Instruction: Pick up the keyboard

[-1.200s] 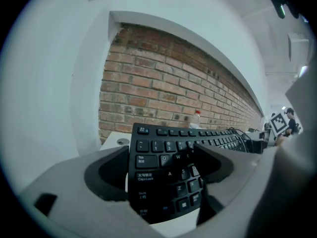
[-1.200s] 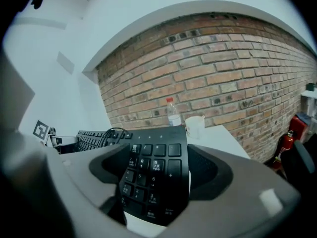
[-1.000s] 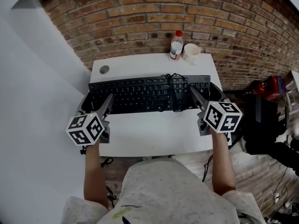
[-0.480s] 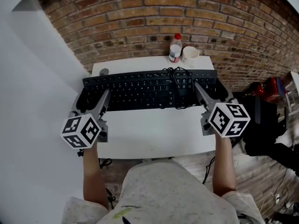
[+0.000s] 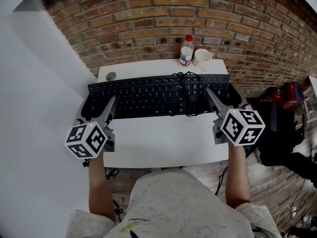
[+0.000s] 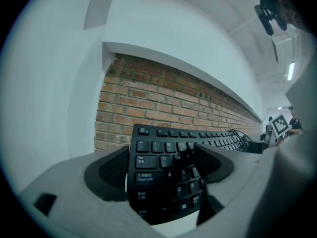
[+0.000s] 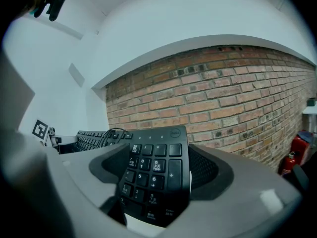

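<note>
A long black keyboard runs across the white table, with its black cable coiled on top near the number pad. My left gripper is shut on the keyboard's left end, its jaws around the Caps Lock side. The right gripper is shut on the right end, jaws around the number pad. The keyboard looks raised a little off the tabletop, with the brick wall behind it in both gripper views.
A plastic bottle with a red cap and a white cup stand at the table's back edge. A round cable hole sits at the back left. A red object and a black bag lie on the floor to the right.
Over the last second both grippers rose with the keyboard, which now looks larger and sits farther back toward the wall. It has held still for the last half second.
</note>
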The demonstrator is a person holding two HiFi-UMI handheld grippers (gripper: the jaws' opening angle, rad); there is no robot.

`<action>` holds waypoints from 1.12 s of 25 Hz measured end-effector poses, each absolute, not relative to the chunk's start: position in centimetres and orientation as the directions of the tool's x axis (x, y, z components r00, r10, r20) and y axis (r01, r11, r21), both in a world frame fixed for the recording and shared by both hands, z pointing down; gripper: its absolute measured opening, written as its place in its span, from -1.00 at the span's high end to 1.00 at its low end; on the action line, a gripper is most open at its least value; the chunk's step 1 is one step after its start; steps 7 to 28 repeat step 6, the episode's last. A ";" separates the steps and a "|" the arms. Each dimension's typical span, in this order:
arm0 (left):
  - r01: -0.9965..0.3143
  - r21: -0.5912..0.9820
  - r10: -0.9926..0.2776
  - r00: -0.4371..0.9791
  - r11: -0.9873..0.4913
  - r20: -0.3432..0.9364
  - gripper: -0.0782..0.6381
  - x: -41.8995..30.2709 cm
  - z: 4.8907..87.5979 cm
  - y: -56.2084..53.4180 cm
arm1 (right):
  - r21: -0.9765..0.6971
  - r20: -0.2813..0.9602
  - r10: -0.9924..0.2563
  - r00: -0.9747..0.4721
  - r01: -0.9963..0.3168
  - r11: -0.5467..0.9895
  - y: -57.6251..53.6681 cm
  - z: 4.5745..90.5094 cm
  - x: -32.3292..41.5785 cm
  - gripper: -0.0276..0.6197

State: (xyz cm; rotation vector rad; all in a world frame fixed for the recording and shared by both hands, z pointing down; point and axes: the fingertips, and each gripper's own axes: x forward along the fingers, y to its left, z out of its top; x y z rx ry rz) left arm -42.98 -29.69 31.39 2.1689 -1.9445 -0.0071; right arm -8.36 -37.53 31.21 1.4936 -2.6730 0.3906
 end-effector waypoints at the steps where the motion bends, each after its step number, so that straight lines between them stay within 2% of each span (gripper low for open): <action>1: -0.980 0.173 -0.982 0.120 -0.094 0.148 -0.32 -43.0 31.4 -29.6 | -0.191 0.170 -0.830 -0.531 -0.844 0.501 -37.5 31.1 -8.4 -0.24; 28: -0.980 0.177 -0.982 0.116 -0.088 0.150 -0.32 -43.2 31.3 -29.5 | -0.190 0.171 -0.828 -0.534 -0.842 0.505 -37.5 30.9 -8.6 -0.24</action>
